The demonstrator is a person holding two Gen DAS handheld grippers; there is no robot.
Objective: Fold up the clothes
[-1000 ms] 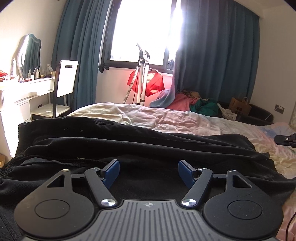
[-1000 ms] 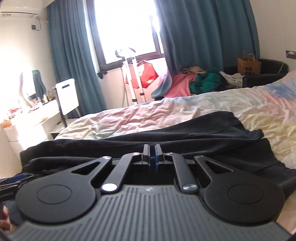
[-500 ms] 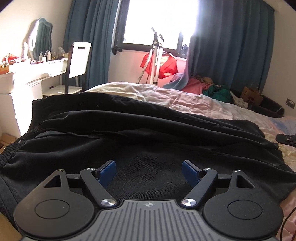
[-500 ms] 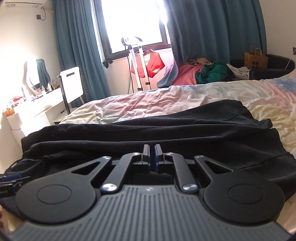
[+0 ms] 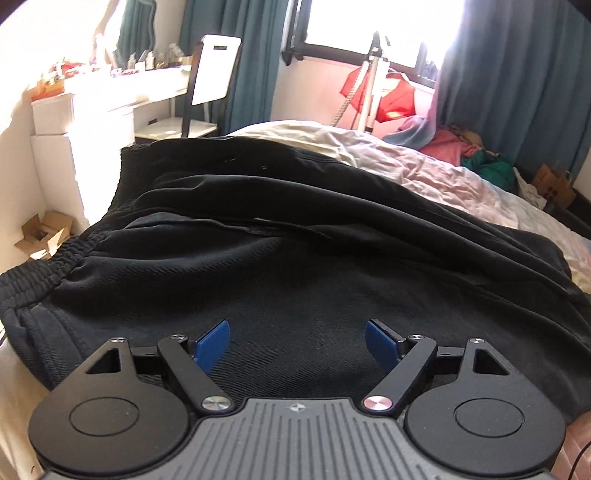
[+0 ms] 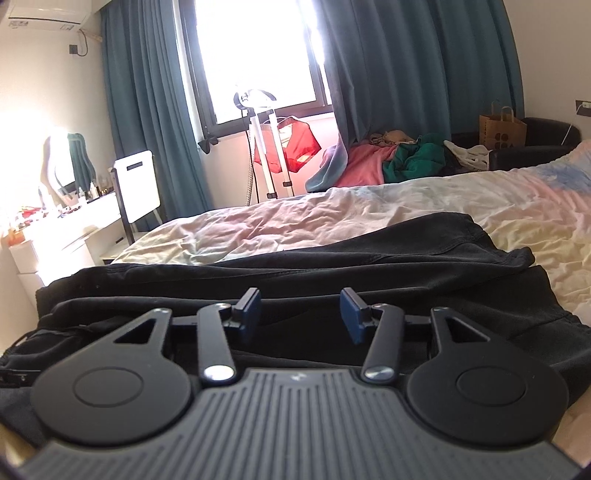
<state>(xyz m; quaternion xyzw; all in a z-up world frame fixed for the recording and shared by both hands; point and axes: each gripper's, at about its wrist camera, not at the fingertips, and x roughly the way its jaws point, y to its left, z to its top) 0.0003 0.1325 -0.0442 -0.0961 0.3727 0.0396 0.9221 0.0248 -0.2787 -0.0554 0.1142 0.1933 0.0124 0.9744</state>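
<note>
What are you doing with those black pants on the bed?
A person is folding clothes using two tongs. The black pants lie spread across the bed. The left tongs hover wide open over the cloth. The right tongs have just been opening, and nothing is pinched between them, so no tongs grip the pants now.

The setting is identified as a bedroom in a home. A bed (image 6: 369, 218) with a rumpled pastel cover is seen across the middle of the scene. A bright window (image 6: 255, 55) on the far wall is flanked by teal curtains (image 6: 147, 110). At the left, a white dressing table (image 5: 110, 96) with a mirror (image 6: 70, 166) and small bottles is placed beside a white-backed chair (image 6: 138, 190). Loose clothing (image 6: 391, 164) is heaped under the window, and a paper bag (image 6: 502, 131) rests on a dark armchair (image 6: 535, 147) at the far right. An air conditioner (image 6: 44, 14) is mounted high on the left wall.
</note>
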